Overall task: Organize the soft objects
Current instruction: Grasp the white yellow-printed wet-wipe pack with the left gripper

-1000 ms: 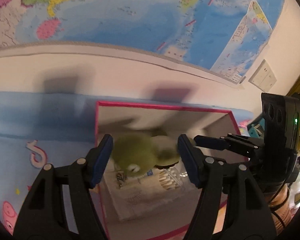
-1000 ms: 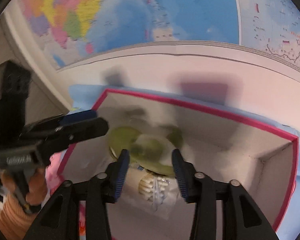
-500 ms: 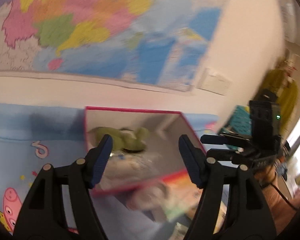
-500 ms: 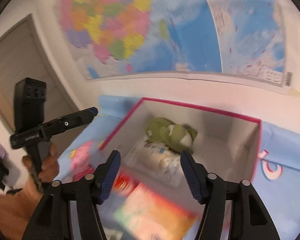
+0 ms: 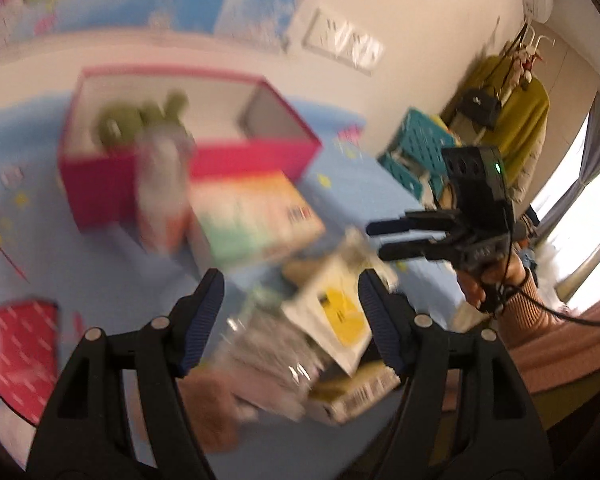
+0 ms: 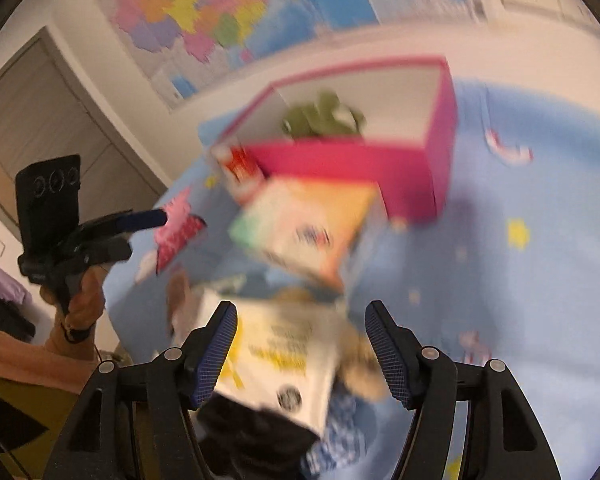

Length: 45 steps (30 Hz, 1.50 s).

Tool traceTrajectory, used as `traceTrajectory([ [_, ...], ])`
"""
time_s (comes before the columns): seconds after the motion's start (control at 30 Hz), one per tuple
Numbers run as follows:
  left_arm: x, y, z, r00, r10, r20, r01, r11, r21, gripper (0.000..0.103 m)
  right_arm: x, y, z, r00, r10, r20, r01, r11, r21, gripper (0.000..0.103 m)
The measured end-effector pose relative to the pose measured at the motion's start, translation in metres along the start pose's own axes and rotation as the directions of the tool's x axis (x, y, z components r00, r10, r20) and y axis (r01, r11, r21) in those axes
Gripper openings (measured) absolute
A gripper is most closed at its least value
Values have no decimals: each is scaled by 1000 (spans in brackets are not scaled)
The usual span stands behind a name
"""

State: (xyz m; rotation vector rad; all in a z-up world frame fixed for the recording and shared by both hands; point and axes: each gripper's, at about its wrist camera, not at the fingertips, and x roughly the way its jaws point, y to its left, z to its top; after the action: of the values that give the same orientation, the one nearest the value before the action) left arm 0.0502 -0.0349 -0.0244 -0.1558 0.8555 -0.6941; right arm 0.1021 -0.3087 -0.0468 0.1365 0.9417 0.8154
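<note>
Holding green plush toy (image 5: 140, 124): pink box (image 5: 204, 160).

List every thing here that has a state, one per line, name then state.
pink box: open-topped, upright.
green plush toy: lying inside the pink box.
left gripper: jaws open, holding nothing.
right gripper: jaws opening, nothing gripped.
white packet: lying flat on the blue sheet.

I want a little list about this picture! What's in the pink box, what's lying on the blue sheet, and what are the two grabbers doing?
pink box: holds the green plush toy
blue sheet: colourful flat box in front of the pink box; blurred pile of packets nearer
left gripper: jaws apart, nothing gripped
right gripper: jaws opening, nothing gripped
sharpness: blurry
</note>
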Motion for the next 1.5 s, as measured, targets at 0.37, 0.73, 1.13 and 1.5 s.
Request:
traceTrajectory([
  [0.37, 31, -17, -25, 985, -88, -151, 87, 996, -14, 71, 12, -8, -18, 999, 53, -5, -53, 997, 51, 30],
  [0.73, 48, -27, -21, 972, -136, -194, 135, 991, -14, 70, 10, -15, -27, 996, 76, 48, -80, 993, 86, 23],
  [1.13, 62, -12, -12, 981, -81, -176, 66, 994, -87, 20, -4, -19, -30, 990, 43, 132, -59, 991, 123, 20],
  [1.5, 33, -16, 25, 997, -56, -54, 53, 997, -55, 20, -29, -6, 0, 974, 43, 221, -62, 995, 76, 20],
])
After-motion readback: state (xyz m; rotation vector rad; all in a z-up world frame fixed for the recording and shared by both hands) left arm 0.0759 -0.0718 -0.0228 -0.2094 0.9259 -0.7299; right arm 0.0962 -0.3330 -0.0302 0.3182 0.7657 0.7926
